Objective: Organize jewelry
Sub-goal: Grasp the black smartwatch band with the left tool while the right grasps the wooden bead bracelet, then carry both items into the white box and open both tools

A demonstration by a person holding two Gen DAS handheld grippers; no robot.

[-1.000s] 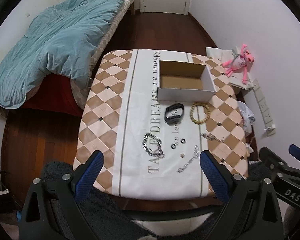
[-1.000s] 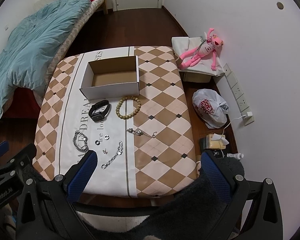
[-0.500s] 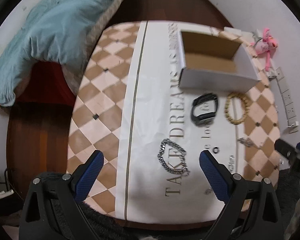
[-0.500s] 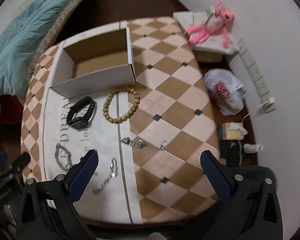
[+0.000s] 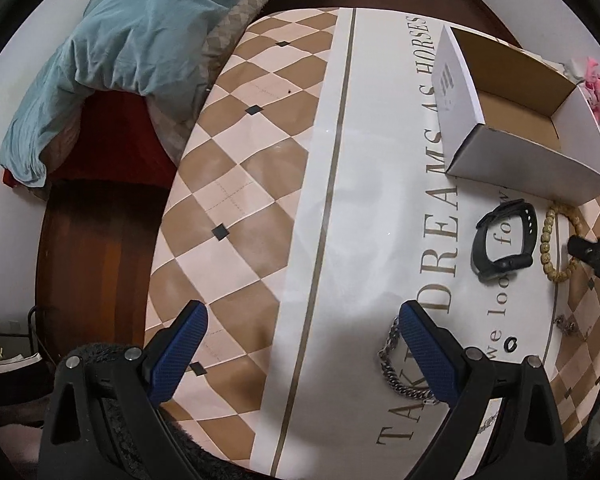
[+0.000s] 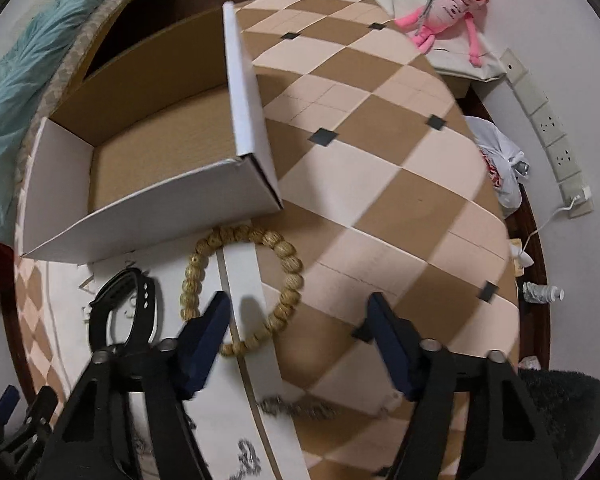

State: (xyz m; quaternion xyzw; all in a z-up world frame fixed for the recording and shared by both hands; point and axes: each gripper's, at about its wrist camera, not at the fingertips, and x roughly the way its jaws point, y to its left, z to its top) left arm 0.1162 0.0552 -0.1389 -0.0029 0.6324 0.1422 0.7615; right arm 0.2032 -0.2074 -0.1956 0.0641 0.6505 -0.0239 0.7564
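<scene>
Right wrist: bead bracelet (image 6: 240, 284) just beyond right tool (image 6: 298, 336) (jaws apart).

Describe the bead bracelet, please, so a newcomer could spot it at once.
Find the open white box on the checkered table. Just in front of its near wall lies the bead bracelet, beside a black watch. It alone is a ring of round tan wooden beads.

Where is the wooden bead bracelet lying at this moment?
In the right wrist view the wooden bead bracelet lies on the table, just in front of the open cardboard box, with the black watch band to its left.
</scene>
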